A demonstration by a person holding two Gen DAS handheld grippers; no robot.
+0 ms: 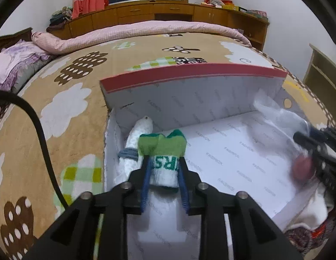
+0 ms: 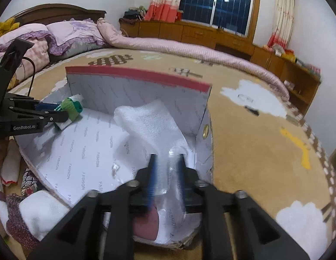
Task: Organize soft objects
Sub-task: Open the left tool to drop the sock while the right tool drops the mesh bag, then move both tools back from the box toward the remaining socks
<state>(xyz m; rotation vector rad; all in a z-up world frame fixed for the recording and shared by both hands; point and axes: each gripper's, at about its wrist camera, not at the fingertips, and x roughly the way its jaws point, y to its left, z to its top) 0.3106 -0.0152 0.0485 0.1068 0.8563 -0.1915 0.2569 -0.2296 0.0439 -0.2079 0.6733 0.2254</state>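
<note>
Left gripper (image 1: 164, 171) closed on light, soft rolled green-white sock (image 1: 163, 151) over left corner of shoe box (image 1: 189, 73), best pinched mid-roll; right gripper (image 2: 166, 164) narrowed on slippery, crinkly plastic-wrapped white sock (image 2: 146, 119) inside box.

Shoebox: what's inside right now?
Inside the shoebox: printed paper lining, a white rolled sock in the left corner, the green-white sock in the left gripper, and a bagged white sock the right gripper holds. Under the paper: hidden.
</note>
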